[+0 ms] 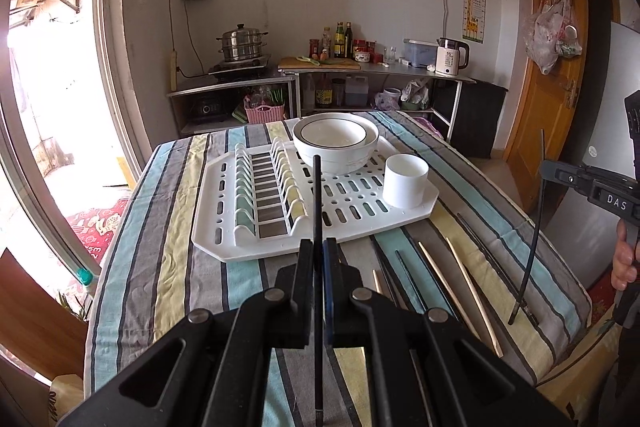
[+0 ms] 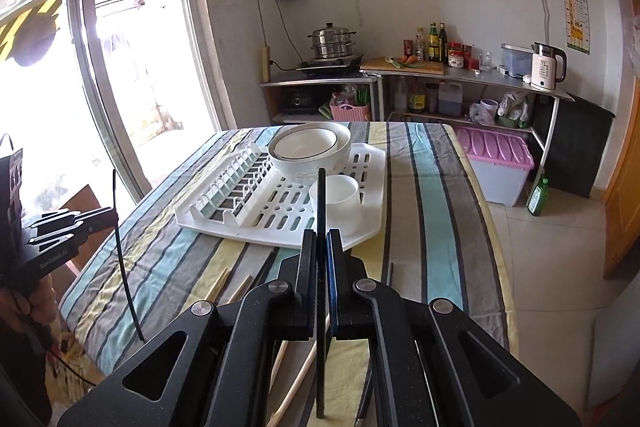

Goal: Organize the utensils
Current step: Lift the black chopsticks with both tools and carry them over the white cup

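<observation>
In the left wrist view my left gripper (image 1: 319,247) is shut on a black chopstick (image 1: 317,195) that stands up between the pads, above the striped tablecloth. My right gripper (image 2: 321,239) is shut on a second black chopstick (image 2: 321,199) in the same way. Each gripper shows in the other's view: the right gripper (image 1: 546,173) at the right edge, the left gripper (image 2: 113,215) at the left edge. Beyond them lies a white drainer tray (image 1: 224,247) with a white bowl (image 1: 336,143) and a white cup (image 1: 406,181). Several wooden and black chopsticks (image 1: 472,291) lie on the cloth.
The table (image 2: 432,211) drops off to a tiled floor on the right, with a pink-lidded bin (image 2: 496,163) and a green bottle (image 2: 537,197). A glass door (image 2: 120,67) is at the left. A counter (image 1: 360,67) with pot, bottles and kettle runs along the back wall.
</observation>
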`<state>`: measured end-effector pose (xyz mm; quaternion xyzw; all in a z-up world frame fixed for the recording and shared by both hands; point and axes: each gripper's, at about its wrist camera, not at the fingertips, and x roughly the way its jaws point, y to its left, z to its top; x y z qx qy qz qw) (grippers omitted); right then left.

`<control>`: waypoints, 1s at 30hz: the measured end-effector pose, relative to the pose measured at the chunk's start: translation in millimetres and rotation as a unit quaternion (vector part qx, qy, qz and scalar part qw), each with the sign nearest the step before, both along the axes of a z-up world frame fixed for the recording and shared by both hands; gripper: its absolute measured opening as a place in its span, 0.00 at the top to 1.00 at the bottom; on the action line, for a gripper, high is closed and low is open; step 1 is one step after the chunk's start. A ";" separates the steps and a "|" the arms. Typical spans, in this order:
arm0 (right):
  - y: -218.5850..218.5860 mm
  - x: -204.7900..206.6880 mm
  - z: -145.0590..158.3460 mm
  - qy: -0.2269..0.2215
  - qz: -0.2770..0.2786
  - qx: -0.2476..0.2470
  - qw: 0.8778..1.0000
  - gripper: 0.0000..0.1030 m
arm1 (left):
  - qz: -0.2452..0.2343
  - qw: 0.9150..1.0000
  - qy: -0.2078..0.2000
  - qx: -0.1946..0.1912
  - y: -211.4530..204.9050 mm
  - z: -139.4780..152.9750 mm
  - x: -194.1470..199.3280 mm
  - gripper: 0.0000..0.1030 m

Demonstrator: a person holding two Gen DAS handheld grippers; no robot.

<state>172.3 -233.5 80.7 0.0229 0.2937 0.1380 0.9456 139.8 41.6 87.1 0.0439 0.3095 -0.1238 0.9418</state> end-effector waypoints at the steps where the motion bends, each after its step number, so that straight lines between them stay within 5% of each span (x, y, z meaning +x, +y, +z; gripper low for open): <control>1: -0.2 -2.9 1.8 -0.003 0.001 0.000 1.000 0.96 | 0.001 1.000 -0.002 0.000 0.5 1.6 -0.4 0.95; 14: -1.1 5.3 29.4 -0.035 -0.003 -0.001 0.999 0.96 | -0.001 1.000 -0.021 -0.017 -7.5 29.4 14.9 0.95; 30: -5.6 71.3 69.2 -0.066 -0.010 0.035 0.997 0.96 | -0.037 0.997 -0.032 -0.063 -66.3 80.0 102.4 0.95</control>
